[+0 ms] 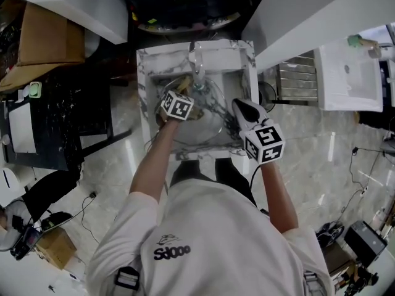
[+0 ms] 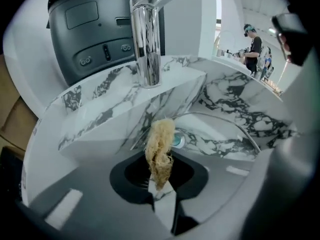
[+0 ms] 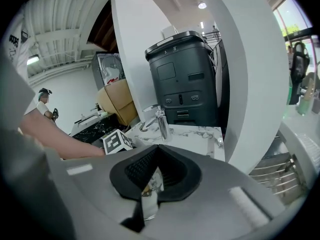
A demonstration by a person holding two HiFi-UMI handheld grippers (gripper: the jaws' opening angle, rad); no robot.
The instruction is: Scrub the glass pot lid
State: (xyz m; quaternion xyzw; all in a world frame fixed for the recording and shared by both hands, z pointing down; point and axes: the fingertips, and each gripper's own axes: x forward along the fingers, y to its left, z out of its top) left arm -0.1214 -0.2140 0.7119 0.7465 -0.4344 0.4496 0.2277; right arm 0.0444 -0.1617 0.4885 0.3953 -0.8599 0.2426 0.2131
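The glass pot lid (image 1: 213, 117) stands tilted in the marble sink (image 1: 147, 97) under the faucet (image 1: 197, 66). In the left gripper view its metal rim (image 2: 235, 126) arcs across the basin, and a teal knob (image 2: 178, 140) shows behind the scrubber. My left gripper (image 1: 187, 110) (image 2: 161, 181) is shut on a pale yellow fibrous scrubber (image 2: 160, 149), held close to the lid's face. My right gripper (image 1: 239, 108) (image 3: 150, 188) is at the sink's right side, shut on the lid's shiny edge (image 3: 149, 196).
A chrome faucet (image 2: 146, 39) rises just ahead of the scrubber, with a dark grey appliance (image 2: 95, 29) behind the sink. Cardboard boxes (image 1: 43, 39) lie to the left and a white basin (image 1: 349, 79) to the right. People (image 2: 256, 49) stand far off.
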